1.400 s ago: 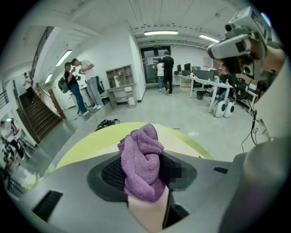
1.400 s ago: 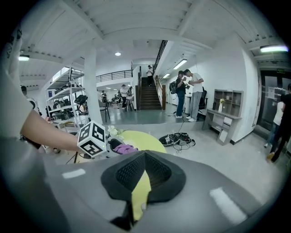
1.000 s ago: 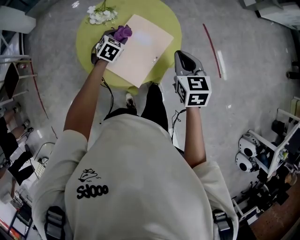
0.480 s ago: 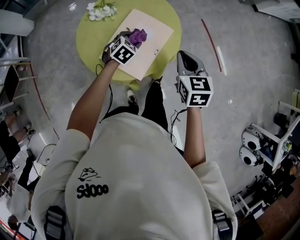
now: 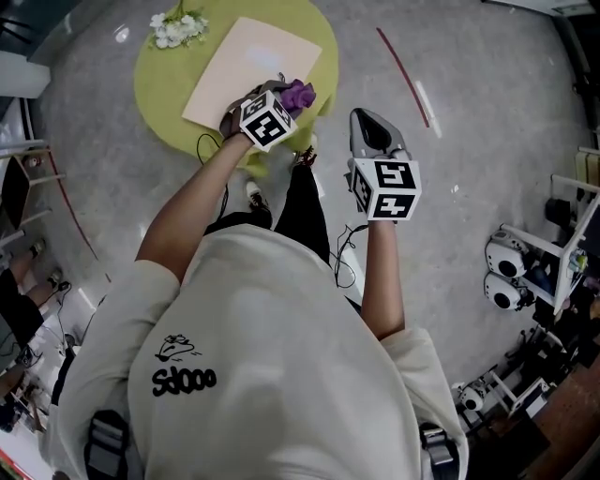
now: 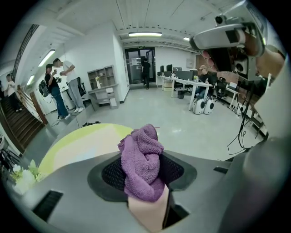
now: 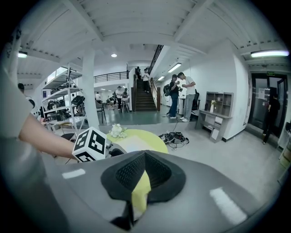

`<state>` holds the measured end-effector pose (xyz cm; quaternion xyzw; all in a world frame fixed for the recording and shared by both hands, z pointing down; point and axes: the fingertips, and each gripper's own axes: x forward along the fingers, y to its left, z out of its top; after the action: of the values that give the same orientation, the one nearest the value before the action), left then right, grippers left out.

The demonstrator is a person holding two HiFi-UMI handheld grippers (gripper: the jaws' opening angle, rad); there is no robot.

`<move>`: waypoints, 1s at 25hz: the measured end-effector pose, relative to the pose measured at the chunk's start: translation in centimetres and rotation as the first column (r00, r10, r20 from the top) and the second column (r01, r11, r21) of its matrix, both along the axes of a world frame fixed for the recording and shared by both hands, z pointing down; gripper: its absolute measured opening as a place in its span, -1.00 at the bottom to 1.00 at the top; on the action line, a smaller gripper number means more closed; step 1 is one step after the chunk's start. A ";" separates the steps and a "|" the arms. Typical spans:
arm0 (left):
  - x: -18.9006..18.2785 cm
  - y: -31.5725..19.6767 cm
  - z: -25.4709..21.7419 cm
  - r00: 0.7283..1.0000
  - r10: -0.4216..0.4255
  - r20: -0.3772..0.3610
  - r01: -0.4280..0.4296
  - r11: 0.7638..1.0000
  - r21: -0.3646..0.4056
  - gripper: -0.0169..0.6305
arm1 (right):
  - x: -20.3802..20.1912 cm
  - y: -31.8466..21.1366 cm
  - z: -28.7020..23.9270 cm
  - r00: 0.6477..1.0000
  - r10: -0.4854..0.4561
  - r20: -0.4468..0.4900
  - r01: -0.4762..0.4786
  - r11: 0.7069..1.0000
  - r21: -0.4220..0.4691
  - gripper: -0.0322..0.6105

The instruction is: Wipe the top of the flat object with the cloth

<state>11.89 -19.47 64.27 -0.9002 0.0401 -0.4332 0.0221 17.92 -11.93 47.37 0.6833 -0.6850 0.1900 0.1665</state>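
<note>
Between left gripper (image 6: 144, 157) jaws | purple cloth (image 6: 140, 170) clamped | at flat sheet's (image 5: 246, 67) edge

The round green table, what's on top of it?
A flat beige board and white flowers lie on the table. The left gripper, jaws shut on a purple cloth, covers the board's near corner, so that part cannot be seen.

The person wears a cream shirt (image 5: 281, 356) with a black logo (image 5: 184, 367) and dark trousers (image 5: 306, 208); the grey left gripper (image 5: 291, 97) and right gripper (image 5: 365, 119) carry black-and-white cubes (image 5: 385, 187).
</note>
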 end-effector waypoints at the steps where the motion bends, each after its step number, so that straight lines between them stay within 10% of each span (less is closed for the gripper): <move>1: -0.5 -0.3 -0.1 1.000 -0.013 -0.003 0.013 1.000 -0.004 -0.35 | -0.1 0.2 0.0 1.000 0.001 0.002 -0.001 1.000 0.000 -0.87; 7: -7.1 -5.5 -0.1 0.982 -0.188 0.015 0.188 0.982 0.006 -0.35 | -2.0 0.0 -0.3 0.999 -0.037 0.009 0.037 0.999 0.001 -0.87; 17: -20.4 -11.2 -0.2 0.872 -0.481 0.088 0.481 0.877 0.024 -0.35 | -5.3 -2.5 -0.6 0.985 -0.169 0.024 0.169 0.986 -0.012 -0.87; 25: -19.4 -8.6 0.5 0.849 -0.520 0.095 0.519 0.854 0.038 -0.35 | -5.8 -4.1 -1.3 0.952 -0.306 0.012 0.307 0.952 -0.021 -0.87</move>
<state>-7.49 -28.05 64.78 -0.8324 0.2832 -0.4681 -0.0888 12.13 -15.98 46.10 0.5661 -0.7812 0.1725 0.1987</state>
